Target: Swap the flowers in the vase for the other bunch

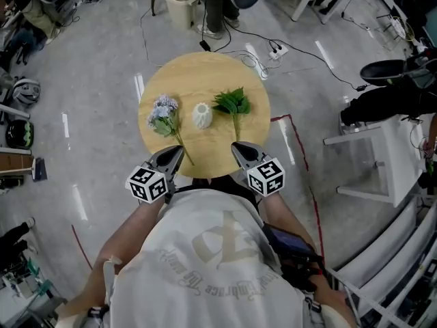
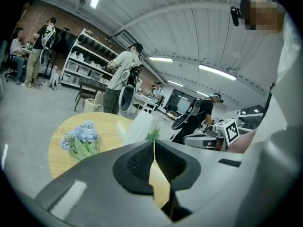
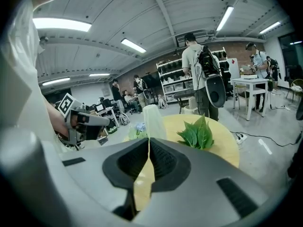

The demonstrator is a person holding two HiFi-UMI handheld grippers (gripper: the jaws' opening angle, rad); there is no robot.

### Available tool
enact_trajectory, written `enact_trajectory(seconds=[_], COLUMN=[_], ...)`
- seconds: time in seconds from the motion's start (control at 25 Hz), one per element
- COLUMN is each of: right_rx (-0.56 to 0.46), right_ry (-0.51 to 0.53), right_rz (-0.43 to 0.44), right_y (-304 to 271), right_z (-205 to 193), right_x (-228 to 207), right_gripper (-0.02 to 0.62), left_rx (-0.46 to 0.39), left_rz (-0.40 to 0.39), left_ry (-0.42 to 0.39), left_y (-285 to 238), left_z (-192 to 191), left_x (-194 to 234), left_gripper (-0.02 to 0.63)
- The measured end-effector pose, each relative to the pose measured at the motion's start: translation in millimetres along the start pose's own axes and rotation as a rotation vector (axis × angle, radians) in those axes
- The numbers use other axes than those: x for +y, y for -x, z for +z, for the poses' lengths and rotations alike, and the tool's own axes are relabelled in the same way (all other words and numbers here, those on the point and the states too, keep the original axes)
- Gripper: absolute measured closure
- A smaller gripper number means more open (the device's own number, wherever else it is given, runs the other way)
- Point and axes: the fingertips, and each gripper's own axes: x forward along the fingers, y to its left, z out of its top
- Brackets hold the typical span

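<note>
Standing on a glossy grey floor, a round wooden table fills the middle of a busy workshop. Power cables trail across the floor past its far edge, and a red tape line runs along its right side. Shelving lines a brick wall, and several people stand or sit among white desks.

The left claw is clenched, its ribbed pads pressed together edge to edge. The right claw is clenched in the same way. Both hang at the near rim of the table, pointing across it and slightly down, well apart from each other.

The white ribbed vase stands upright ahead of both claws, roughly midway between their lines. The blue flower bunch lies flat on the tabletop ahead of the left claw, just left of the vase. Its stem slants back to end near that claw's tips, on their inner side. The green leafy bunch lies ahead of the right claw, just right of the vase, with its stem pointing back toward that claw's tips. Neither bunch touches the vase.
</note>
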Motion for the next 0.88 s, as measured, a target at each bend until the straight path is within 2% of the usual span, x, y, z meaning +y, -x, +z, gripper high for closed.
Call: enact_trajectory(seconds=[0.12, 0.44, 0.6, 0.88], right_rx=[0.007, 0.081, 0.110, 0.168], right_ry=[-0.014, -0.072, -0.109, -0.158], right_rz=[-0.009, -0.064, -0.103, -0.126], right_y=[3, -5, -13, -34], right_z=[-1, -11, -22, -29], right_x=[-18, -75, -88, -111], right_gripper=[0.586, 0.584, 0.584, 0.570], left_rx=[0.017, 0.035, 0.033, 0.027], left_rz=[-0.002, 0.016, 0.011, 0.050], left_ry=[-0.016, 0.025, 0.036, 0.072], left_y=[-10, -31, -27, -18], left_z=[3, 5, 4, -2], left_x=[-10, -18, -17, -11], left_gripper=[0.592, 0.592, 0.592, 0.592])
